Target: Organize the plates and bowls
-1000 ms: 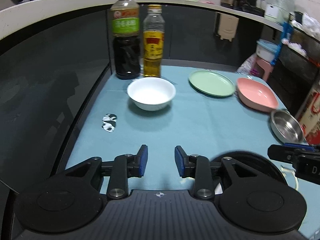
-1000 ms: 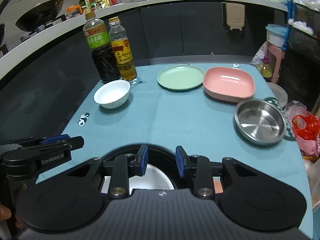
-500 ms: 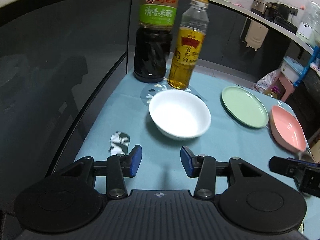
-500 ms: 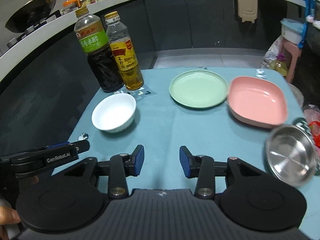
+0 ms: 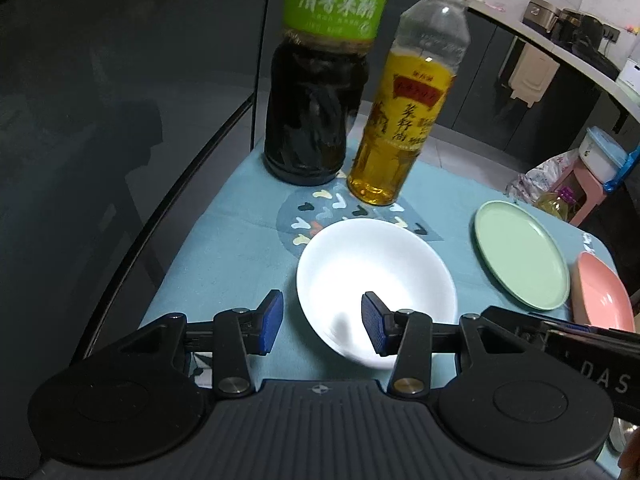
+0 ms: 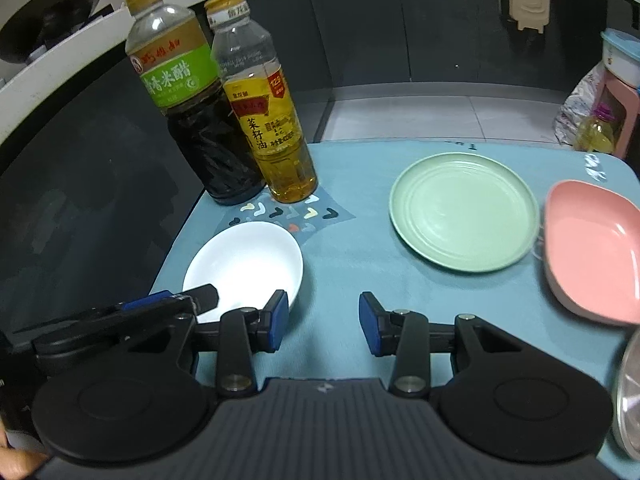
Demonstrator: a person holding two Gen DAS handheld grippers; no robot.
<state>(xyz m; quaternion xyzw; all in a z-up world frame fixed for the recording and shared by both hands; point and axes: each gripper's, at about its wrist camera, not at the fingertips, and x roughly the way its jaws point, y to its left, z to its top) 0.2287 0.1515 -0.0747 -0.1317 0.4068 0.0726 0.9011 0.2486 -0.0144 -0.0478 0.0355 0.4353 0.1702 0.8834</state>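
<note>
Left wrist view: the left tool (image 5: 322, 328) has its blue pads parted about halfway and grips nothing. The near rim of the white bowl (image 5: 376, 280) lies between the jaws: the right pad hangs over the bowl's inside, the left pad stands just outside its left wall, and neither presses on it. The bowl sits on the teal worktop (image 5: 224, 248). Behind it stand a dark vinegar bottle with a green label (image 5: 316, 92) and, just to its right, a bottle of yellow oil (image 5: 404, 120), the two nearly touching. Further right lie a green plate (image 5: 520, 256) and, at the picture's edge, a pink dish (image 5: 604, 300).

Right wrist view: the right tool (image 6: 323, 324) is likewise about half open and empty, its jaws over bare teal cloth. The white bowl (image 6: 248, 264) is just left of its left pad, with the tip of the left tool (image 6: 172, 304) reaching over the bowl's near rim. The green plate (image 6: 464, 210) lies beyond and to the right, well apart from the bowl, with the pink dish (image 6: 596, 244) just beside it. A steel bowl (image 6: 628, 392) shows at the lower right edge.
</note>
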